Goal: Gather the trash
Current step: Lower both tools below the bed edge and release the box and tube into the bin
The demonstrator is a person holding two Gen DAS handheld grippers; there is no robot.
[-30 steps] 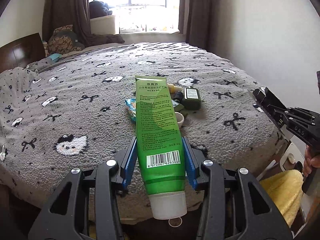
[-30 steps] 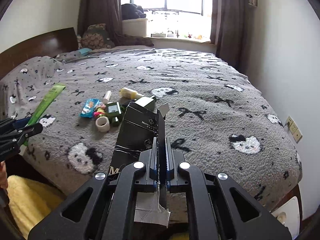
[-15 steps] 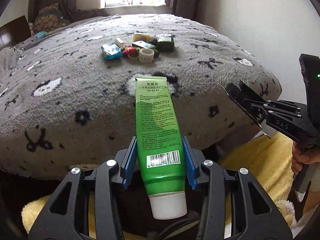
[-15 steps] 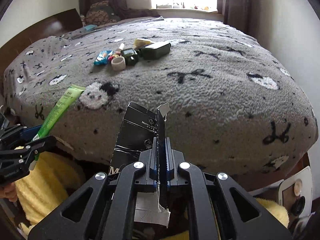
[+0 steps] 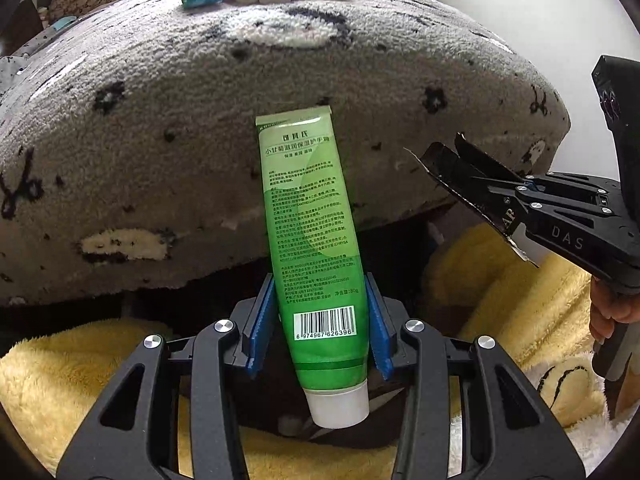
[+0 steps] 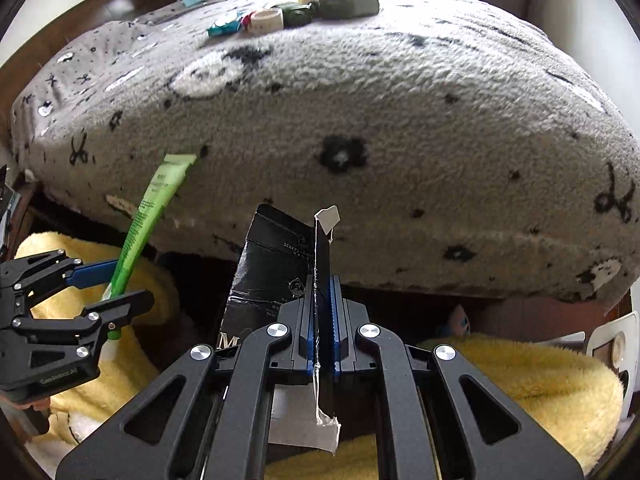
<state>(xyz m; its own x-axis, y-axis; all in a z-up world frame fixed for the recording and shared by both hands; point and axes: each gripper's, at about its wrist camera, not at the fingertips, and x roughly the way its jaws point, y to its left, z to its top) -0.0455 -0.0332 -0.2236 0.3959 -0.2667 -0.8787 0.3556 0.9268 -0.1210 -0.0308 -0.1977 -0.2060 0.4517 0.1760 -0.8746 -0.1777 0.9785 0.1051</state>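
While your left gripper point(image 5: 320, 320) clamps the soft green plastic tube point(image 5: 310, 240) near its cap, your right gripper point(image 6: 320, 320) pinches the light, flattened black carton point(image 6: 276, 264) shut.

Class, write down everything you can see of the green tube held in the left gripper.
The green tube is a soft-looking plastic squeeze tube, flat and crimped at its far end, with a white cap nearest the camera. Its back carries white small print and a white barcode label. It points away along the fingers, tilted slightly left. The left gripper clamps its lower part between blue pads. Behind it is the grey blanket; nothing else touches it.
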